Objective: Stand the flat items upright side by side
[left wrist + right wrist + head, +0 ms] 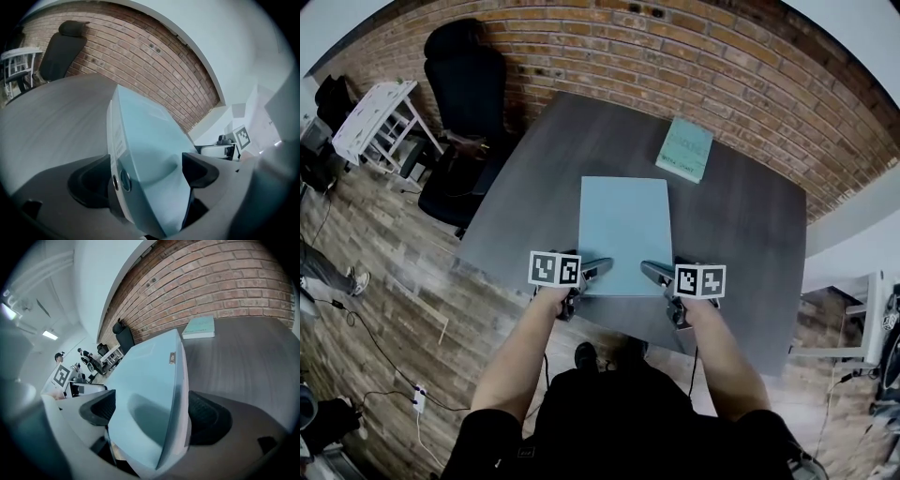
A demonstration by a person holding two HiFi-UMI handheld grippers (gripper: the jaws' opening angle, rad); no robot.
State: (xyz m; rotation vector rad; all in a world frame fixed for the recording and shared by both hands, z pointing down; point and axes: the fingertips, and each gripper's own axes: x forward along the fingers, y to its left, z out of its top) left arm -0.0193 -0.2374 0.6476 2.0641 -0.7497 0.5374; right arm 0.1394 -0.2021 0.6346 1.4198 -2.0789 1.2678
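A large light-blue binder (623, 230) lies lengthwise in the middle of the dark grey table (525, 187), its near end at the front edge. My left gripper (598, 270) grips its near left corner and my right gripper (654, 272) its near right corner. In the left gripper view the binder (145, 140), with its white spine label and finger hole, fills the gap of the left gripper (147, 176), both jaws against it. The right gripper (152, 416) likewise has the binder (150, 380) between jaws that touch it. A thin teal book (685, 148) lies flat at the far right of the table.
A black office chair (464, 75) stands at the table's far left corner, with a white rack (375, 117) beyond it. A brick wall (694, 47) runs behind the table. A white shelf unit (853, 319) stands to the right. Cables lie on the wooden floor at the left.
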